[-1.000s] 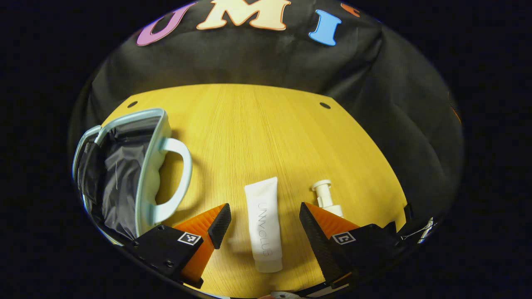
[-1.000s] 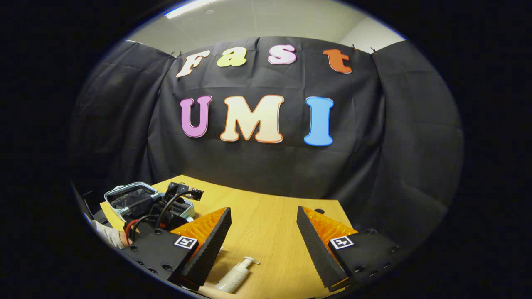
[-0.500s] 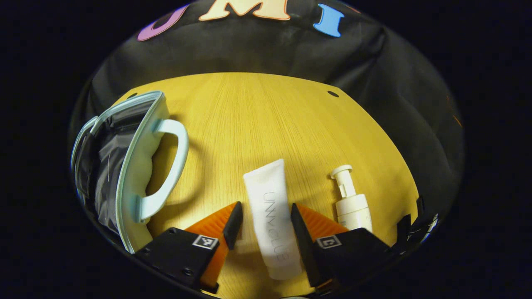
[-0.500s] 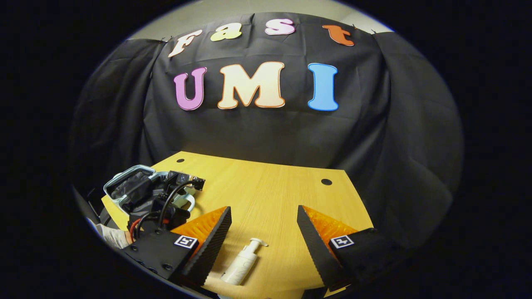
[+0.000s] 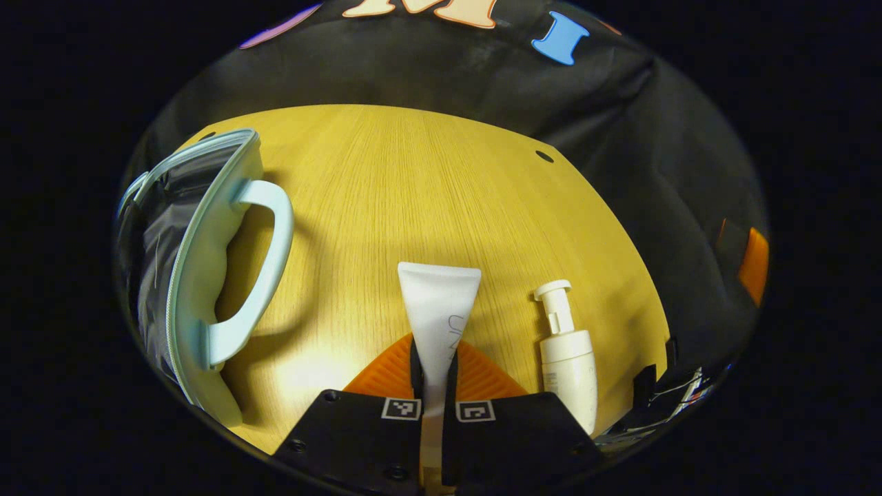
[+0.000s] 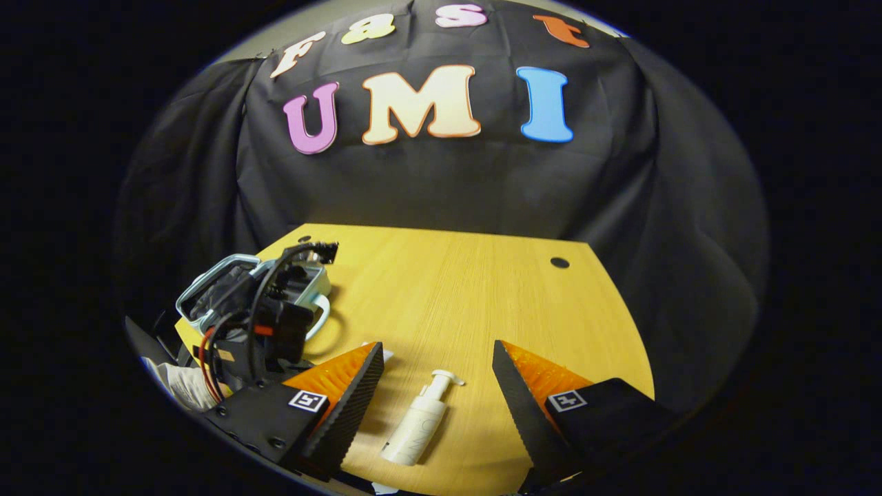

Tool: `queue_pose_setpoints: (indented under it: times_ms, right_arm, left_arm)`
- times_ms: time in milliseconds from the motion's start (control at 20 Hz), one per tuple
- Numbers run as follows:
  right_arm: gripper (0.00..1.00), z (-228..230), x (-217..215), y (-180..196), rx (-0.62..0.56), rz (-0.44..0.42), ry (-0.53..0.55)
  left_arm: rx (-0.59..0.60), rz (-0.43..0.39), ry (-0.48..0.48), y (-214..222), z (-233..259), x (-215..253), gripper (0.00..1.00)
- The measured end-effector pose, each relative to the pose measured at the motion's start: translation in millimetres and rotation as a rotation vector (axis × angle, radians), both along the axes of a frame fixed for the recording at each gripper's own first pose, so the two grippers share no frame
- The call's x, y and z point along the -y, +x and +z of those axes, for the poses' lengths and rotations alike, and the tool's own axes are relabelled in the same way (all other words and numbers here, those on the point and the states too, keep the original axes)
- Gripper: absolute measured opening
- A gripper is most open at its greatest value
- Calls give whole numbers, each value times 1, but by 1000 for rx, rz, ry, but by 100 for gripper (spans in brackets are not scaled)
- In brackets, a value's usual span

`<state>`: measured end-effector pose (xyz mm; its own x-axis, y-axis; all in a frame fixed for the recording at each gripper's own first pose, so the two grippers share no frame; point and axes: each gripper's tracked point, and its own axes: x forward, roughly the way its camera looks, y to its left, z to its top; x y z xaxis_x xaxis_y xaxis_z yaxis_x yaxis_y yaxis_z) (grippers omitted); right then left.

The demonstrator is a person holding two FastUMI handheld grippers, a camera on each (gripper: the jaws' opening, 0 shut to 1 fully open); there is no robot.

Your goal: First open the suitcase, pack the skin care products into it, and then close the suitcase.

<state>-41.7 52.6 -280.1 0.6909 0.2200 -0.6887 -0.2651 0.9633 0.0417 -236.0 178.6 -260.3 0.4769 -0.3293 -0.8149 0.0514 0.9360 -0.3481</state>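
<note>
In the left gripper view, my left gripper [image 5: 434, 368] is shut on a white tube [image 5: 438, 303], whose flat end points away over the wooden table [image 5: 413, 193]. A white pump bottle [image 5: 566, 351] lies just right of it. The pale blue suitcase [image 5: 200, 255] stands open at the left, dark lining showing, handle toward the tube. In the right gripper view, my right gripper [image 6: 437, 386] is open above the table with the pump bottle [image 6: 420, 427] lying between its fingers, farther off. The left gripper [image 6: 255, 324] and the suitcase [image 6: 220, 289] show at the left.
Two small round holes [image 6: 559, 262] sit near the table's far edge. Black cloth walls close the booth behind and to the right. A hand with a pale sleeve [image 6: 182, 382] holds the left gripper at the table's near left corner.
My left gripper closed on the white tube, which was lying between open fingers. The right gripper tilted down toward the table, so the pump bottle sits more between its fingers.
</note>
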Motion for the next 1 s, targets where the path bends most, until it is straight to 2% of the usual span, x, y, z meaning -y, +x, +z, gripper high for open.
queue_pose_setpoints:
  times_ms: [150,500,900,1000]
  right_arm:
    - [100,-35,-5,-5,-92,2,-29]
    - [100,-118,0,-54,-370,0,-65]
    - [94,-152,-1,-67,-450,-13,-103]
    - [89,-156,-6,-66,-440,-11,-111]
  left_arm:
    - [-4,-48,10,-7,1,3,2]
    - [-18,-53,23,-11,6,-1,1]
    - [8,-67,27,-8,31,-8,1]
    - [20,-74,26,-8,37,-11,1]
